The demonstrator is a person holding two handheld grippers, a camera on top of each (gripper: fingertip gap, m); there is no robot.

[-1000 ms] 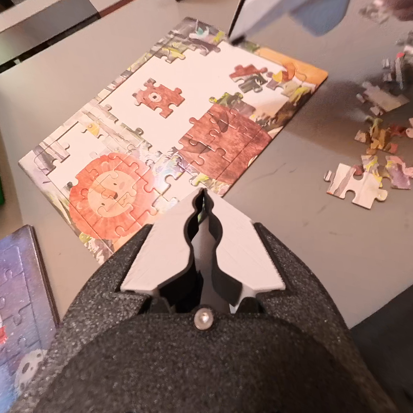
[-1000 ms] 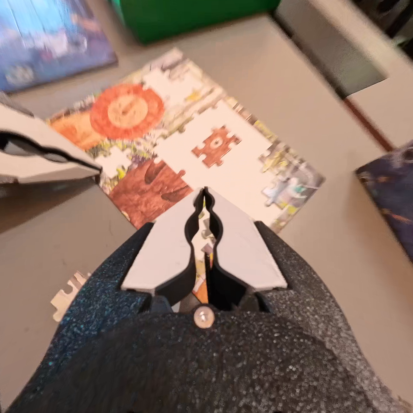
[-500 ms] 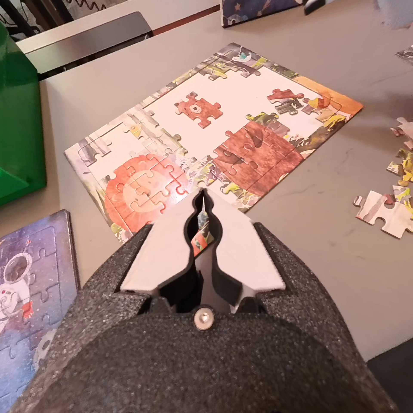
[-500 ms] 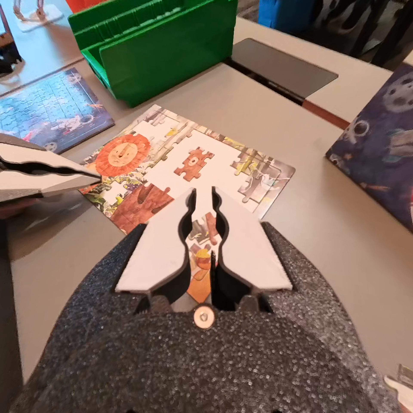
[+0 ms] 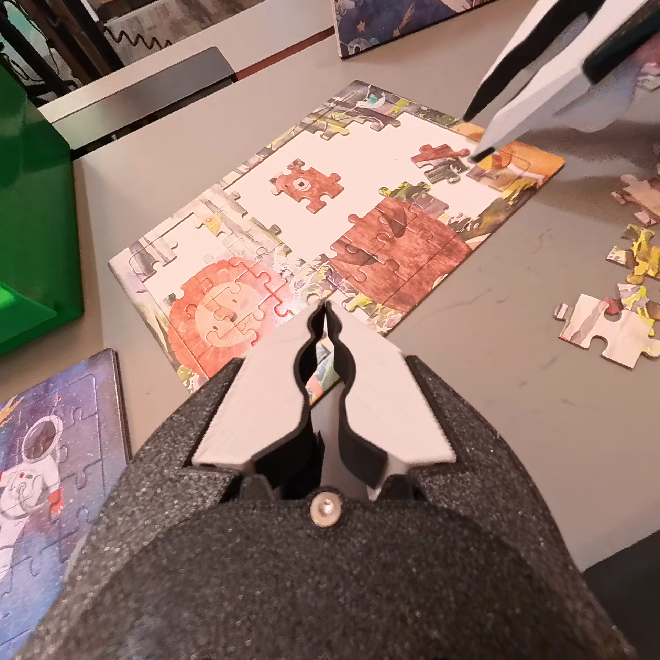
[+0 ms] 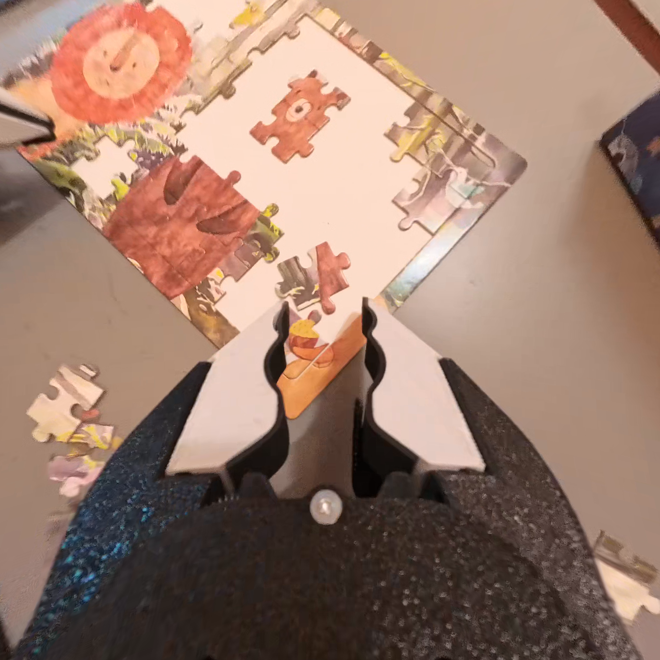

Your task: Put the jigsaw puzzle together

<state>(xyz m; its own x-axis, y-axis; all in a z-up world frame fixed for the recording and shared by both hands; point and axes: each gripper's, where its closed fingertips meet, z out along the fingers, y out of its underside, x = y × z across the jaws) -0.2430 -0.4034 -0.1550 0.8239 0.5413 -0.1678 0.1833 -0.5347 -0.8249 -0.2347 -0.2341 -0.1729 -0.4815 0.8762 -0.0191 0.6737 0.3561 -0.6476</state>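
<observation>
The jigsaw board (image 5: 357, 150) lies on the grey table, with a lion (image 5: 221, 314), a brown trunk block (image 5: 396, 250) and a lone bear piece (image 5: 307, 184) in place. A brown-and-grey piece (image 5: 439, 162) lies unjoined on the white base. My left gripper (image 5: 325, 303) is shut and empty over the board's near edge. My right gripper (image 6: 324, 307) is open, low over the board's orange corner, just short of that piece (image 6: 314, 278). It also shows in the left wrist view (image 5: 473, 137). Bear piece (image 6: 300, 114) and lion (image 6: 118, 64) show beyond.
Several loose pieces (image 5: 607, 328) lie on the table right of the board, also seen in the right wrist view (image 6: 64, 403). A green box (image 5: 32, 214) stands left. An astronaut puzzle (image 5: 46, 464) lies near left. A dark blue box (image 5: 393, 25) stands behind.
My right gripper has opened wider and come down close over the board's orange corner. My left gripper has stayed shut and hardly moved in the last half second.
</observation>
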